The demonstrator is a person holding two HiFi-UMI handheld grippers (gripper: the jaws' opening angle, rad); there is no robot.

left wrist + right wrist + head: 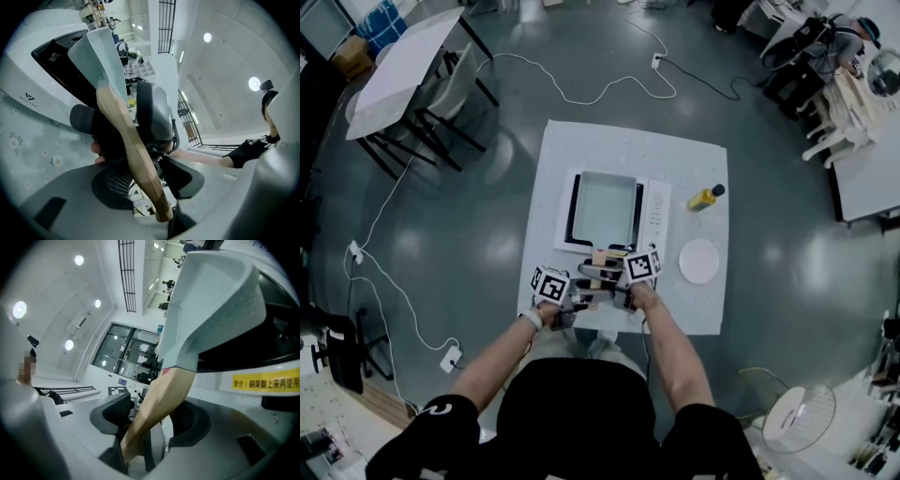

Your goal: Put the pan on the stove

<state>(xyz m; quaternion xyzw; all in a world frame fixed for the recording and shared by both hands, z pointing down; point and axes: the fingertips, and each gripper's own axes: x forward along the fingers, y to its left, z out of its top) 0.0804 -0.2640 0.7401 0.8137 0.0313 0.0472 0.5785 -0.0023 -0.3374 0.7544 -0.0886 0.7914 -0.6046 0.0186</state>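
Observation:
A square grey pan (605,208) sits on the white stove (654,216) in the middle of the table. Its wooden handle (602,255) points toward me. My two grippers face each other across that handle. In the left gripper view the handle (129,140) runs between the jaws of my left gripper (150,183), whose pads stand apart from it, so it is open. My right gripper (150,420) also has the handle (159,404) between open jaws, below the pan's body (211,310). In the head view the left gripper (578,298) and the right gripper (614,281) are near the table's front edge.
A yellow bottle (705,198) lies right of the stove, and a white plate (699,261) sits nearer me on the right. The white tablecloth (581,150) covers the small table. Cables cross the floor; a table and chairs (422,84) stand at the back left.

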